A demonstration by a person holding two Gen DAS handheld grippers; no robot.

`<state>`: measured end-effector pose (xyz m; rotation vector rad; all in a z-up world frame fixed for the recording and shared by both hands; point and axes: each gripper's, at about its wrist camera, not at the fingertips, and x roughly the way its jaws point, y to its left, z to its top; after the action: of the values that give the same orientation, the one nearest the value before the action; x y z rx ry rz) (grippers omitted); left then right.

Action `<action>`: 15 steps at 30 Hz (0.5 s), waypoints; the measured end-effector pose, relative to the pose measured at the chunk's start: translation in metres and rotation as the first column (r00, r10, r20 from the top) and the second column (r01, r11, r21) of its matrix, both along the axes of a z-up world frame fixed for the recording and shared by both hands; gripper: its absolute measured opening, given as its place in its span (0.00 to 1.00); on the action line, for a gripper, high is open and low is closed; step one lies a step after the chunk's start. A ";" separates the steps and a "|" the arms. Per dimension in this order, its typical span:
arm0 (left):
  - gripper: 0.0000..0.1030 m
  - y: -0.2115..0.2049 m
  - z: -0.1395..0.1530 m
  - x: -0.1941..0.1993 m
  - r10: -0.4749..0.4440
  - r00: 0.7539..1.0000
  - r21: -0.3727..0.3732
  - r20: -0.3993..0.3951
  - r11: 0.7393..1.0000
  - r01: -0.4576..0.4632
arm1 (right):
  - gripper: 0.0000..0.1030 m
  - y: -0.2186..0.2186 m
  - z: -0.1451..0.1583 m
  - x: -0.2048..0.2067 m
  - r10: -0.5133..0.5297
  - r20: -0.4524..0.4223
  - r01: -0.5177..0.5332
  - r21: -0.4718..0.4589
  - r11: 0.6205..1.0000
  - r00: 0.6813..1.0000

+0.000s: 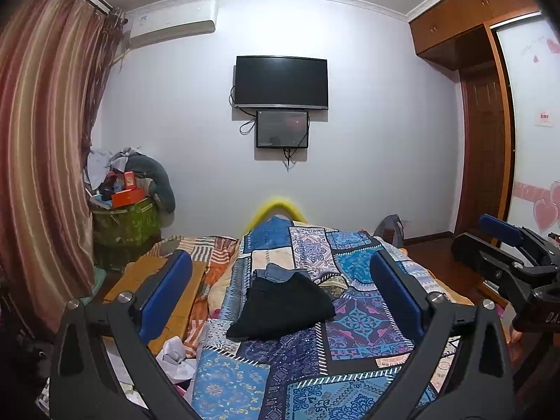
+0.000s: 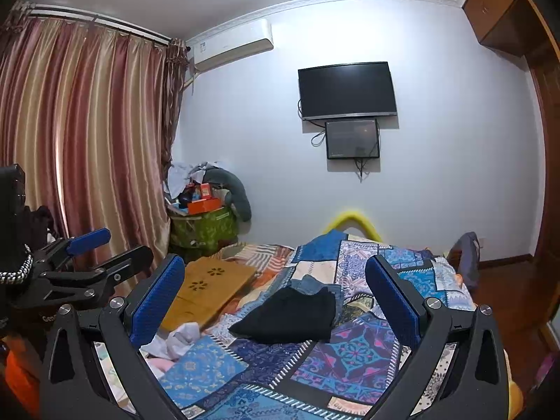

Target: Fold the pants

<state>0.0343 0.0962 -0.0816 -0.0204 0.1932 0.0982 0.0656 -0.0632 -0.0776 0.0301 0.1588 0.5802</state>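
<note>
Black pants [image 1: 283, 306] lie folded in a compact bundle on the patchwork bedspread [image 1: 350, 357], partly over a folded blue denim garment [image 1: 276, 273]. The same black pants [image 2: 290, 316] and denim [image 2: 313, 285] show in the right wrist view. My left gripper [image 1: 280, 290] is open and empty, held above the bed short of the pants. My right gripper [image 2: 276, 294] is open and empty too, beside the left one. The right gripper [image 1: 504, 245] shows at the right edge of the left wrist view, and the left gripper [image 2: 91, 248] at the left edge of the right wrist view.
A wooden lap board [image 2: 210, 290] and crumpled white paper [image 2: 178, 339] lie on the bed's left side. A cluttered green bin [image 2: 203, 224] stands by the curtain [image 2: 87, 140]. A TV [image 1: 281, 82] hangs on the far wall. A wardrobe [image 1: 483, 133] stands right.
</note>
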 end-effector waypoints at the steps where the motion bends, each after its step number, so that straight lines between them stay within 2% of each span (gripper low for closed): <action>1: 1.00 0.000 0.000 0.000 -0.001 1.000 0.000 -0.001 1.000 0.001 | 1.00 0.000 0.000 0.000 0.000 0.000 0.000 0.000 1.000 1.000; 15: 1.00 -0.001 0.001 0.002 -0.033 0.999 -0.013 -0.022 0.999 0.033 | 1.00 0.001 -0.001 0.000 -0.008 0.000 0.008 0.000 1.000 1.000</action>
<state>0.0365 0.0949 -0.0805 -0.0288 0.2158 0.0641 0.0653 -0.0625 -0.0782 0.0308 0.1586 0.5720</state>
